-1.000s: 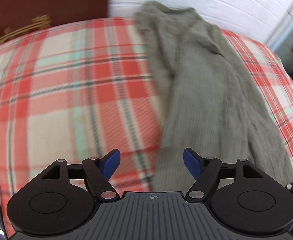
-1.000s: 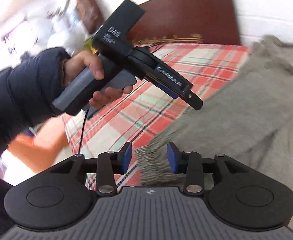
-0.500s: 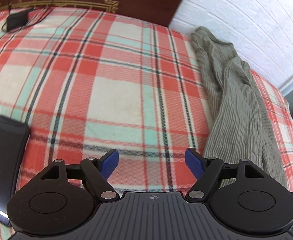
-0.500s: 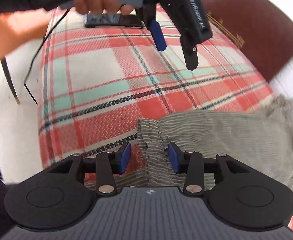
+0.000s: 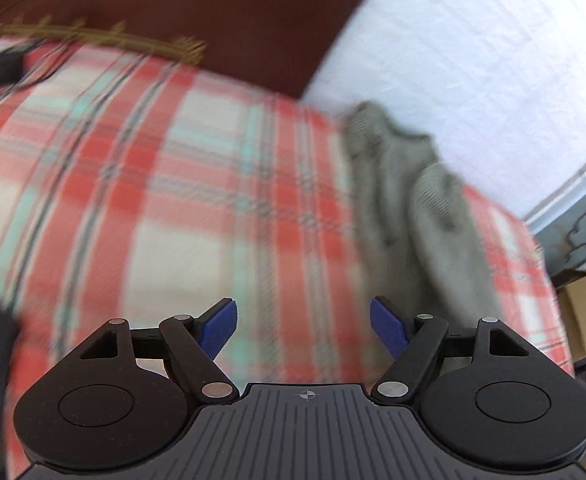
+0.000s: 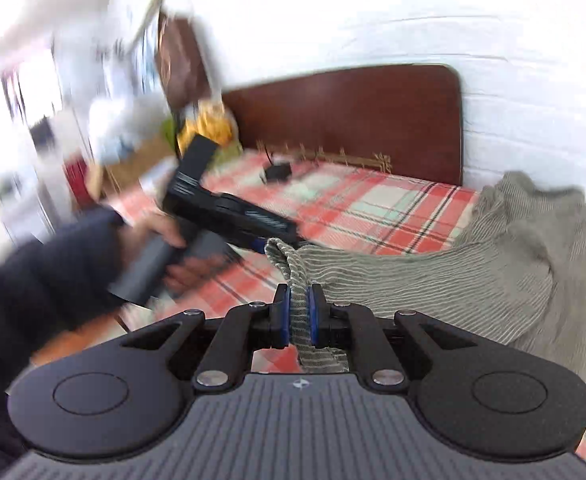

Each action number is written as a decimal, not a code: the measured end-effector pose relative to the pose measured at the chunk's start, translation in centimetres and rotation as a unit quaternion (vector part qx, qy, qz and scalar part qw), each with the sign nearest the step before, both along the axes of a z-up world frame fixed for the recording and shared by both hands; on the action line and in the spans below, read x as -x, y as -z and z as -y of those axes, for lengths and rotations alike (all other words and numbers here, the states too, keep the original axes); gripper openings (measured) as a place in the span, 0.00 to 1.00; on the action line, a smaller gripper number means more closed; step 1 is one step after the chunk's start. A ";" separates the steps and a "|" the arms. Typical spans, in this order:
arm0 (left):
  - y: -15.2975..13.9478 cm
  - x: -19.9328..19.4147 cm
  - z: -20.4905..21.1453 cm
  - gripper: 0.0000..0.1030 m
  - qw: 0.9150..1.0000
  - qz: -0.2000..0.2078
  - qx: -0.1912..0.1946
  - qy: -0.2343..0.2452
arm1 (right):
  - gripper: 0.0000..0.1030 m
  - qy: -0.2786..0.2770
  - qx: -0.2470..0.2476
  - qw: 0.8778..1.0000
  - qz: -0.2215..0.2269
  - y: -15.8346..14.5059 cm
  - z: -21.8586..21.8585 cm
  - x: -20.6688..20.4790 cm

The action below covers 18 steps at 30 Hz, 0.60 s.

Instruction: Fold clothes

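Right gripper: its fingers are closing on a bunched edge of the grey-green ribbed garment, and the cloth is already pinched between the blue pads, with a small loop poking up above them.
Left gripper: its fingers are standing wide with nothing between them, hanging over the plaid bed cover; in the right wrist view it is being carried in a hand with a dark sleeve, close to the pinched edge but not on the cloth.
Garment: it is lying crumpled along the far side of the bed, beside the white wall and near the dark wooden headboard, with one edge drawn up into the right gripper.
Grip risk: only a narrow rope of fabric is sitting between the pads, so a quick pull is likely to be dragging it out, or lifting one layer and leaving the rest behind.
Drag risk: with a single hold, the garment is probably going to trail and twist across the cover rather than spread flat, making any fold crooked.
Second-hold risk: the left gripper is looking at blurred cover, with the cloth off to its right; closing where it is now would be catching the bed cover or nothing at all.
Edge risk: the bulk is resting close to the wall side, so a sideways tug may be sliding it off the bed.
Clutter risk: a small black device with a cord is lying near the headboard, where swept cloth could be snagging it.
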<state>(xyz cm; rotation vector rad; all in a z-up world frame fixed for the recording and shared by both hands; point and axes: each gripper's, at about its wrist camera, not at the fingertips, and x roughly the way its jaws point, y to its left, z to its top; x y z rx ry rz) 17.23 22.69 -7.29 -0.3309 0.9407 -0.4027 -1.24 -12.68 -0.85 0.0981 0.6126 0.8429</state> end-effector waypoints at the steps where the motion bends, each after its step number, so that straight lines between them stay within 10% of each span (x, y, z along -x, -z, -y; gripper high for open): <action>1: -0.7 -0.9 1.2 0.83 1.000 0.005 0.003 0.010 | 0.10 -0.002 -0.018 1.000 -0.009 0.0 0.6 0.1; 10: -3.1 -8.4 14.4 0.84 0.992 0.028 -0.060 0.109 | 0.10 -0.018 -0.109 0.994 -0.008 -1.2 4.1 -0.5; 18: -2.9 -12.8 21.0 0.84 0.967 0.045 -0.180 0.177 | 0.11 -0.053 -0.150 0.987 -0.027 -0.9 4.7 -3.3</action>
